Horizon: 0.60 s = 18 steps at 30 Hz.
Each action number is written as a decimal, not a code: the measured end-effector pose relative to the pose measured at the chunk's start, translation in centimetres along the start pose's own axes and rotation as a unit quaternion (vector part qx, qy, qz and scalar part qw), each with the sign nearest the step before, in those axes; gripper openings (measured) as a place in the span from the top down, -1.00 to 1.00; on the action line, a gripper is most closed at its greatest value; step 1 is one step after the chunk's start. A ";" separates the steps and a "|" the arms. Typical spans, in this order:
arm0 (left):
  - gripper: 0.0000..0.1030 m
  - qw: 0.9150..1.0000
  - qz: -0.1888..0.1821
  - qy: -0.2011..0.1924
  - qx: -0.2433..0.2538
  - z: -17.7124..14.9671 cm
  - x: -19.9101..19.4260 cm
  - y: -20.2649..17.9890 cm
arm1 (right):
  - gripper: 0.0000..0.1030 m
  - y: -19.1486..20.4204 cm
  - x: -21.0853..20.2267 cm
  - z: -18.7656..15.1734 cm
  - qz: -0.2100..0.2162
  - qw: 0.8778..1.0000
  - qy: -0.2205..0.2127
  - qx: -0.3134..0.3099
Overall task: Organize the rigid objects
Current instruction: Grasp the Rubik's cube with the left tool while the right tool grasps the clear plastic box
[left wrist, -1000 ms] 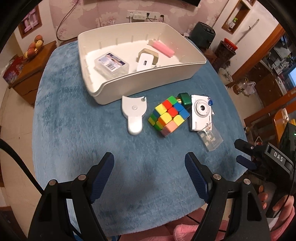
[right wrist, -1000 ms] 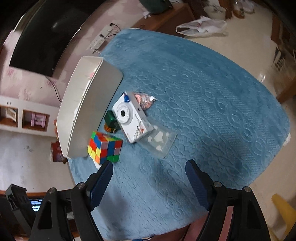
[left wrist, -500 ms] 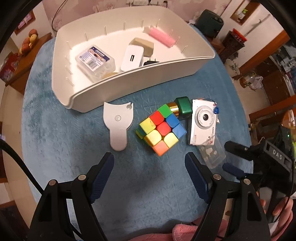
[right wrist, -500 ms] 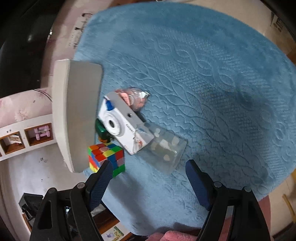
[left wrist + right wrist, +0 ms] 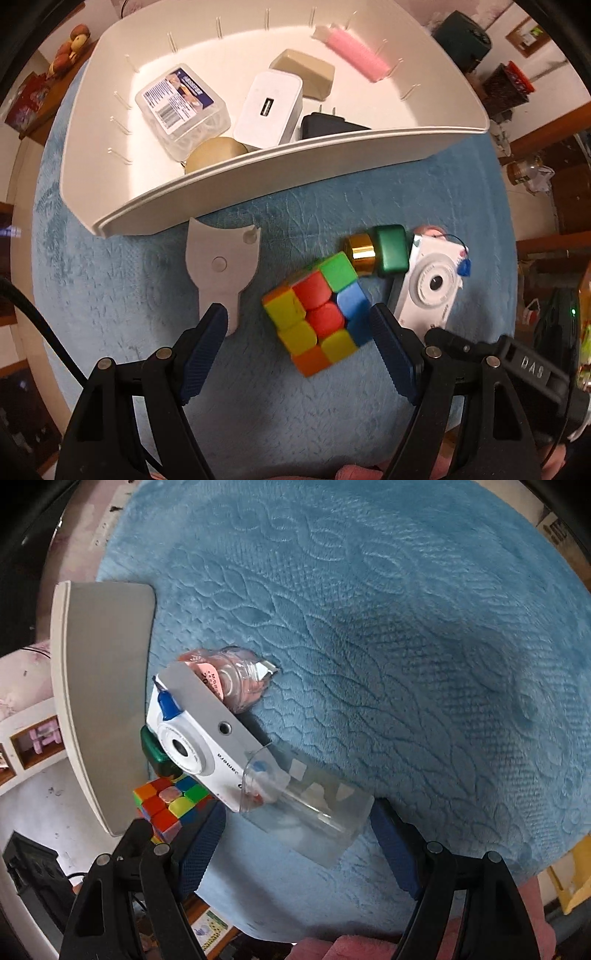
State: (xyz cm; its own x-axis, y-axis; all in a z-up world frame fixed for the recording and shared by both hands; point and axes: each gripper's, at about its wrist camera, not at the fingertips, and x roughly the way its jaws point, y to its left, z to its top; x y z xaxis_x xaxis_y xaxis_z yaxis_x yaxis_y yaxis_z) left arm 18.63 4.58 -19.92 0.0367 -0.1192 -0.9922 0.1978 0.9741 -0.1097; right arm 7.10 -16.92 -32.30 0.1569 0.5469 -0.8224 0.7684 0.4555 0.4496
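Lower centre of left wrist view: cube [image 5: 320, 312] on table [image 5: 110, 280], between spread left gripper [image 5: 299, 343] fingers, untouched. Light, stiff, slick; grip flat opposite faces. Right gripper [image 5: 295, 843] spread around clear case [image 5: 314, 812].

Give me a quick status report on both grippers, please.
Left gripper open, straddling multicoloured puzzle cube. Right gripper open, around clear plastic box. White toy camera overlapping that box's far end.

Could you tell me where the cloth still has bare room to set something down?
Bare: the wide cloth right of the camera, and the strip left of the scraper. Crowded: between bin and cube.
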 end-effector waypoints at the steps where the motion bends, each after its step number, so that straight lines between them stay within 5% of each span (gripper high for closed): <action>1: -0.58 1.000 -0.002 0.003 -0.005 0.2 0.2 -0.1 | -0.58 0.2 0.1 0.1 -0.006 1.000 0.004 -0.001; 8: -0.58 0.999 -0.001 0.036 -0.040 1.3 1.6 -0.2 | -0.70 2.1 1.5 1.3 -0.041 0.998 0.042 0.003; 18: -0.55 0.993 0.014 0.073 -0.090 2.0 3.6 0.3 | -0.68 1.8 2.4 4.1 -0.039 0.993 0.097 0.052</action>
State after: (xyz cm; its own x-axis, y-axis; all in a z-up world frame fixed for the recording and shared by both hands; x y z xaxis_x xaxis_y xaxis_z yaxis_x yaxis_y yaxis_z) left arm 20.74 4.10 -23.39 -0.1053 -0.0756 -0.9916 0.0189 0.9968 -0.0780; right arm 11.39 -17.68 -34.86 -0.0192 0.6423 -0.7662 0.8355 0.4312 0.3405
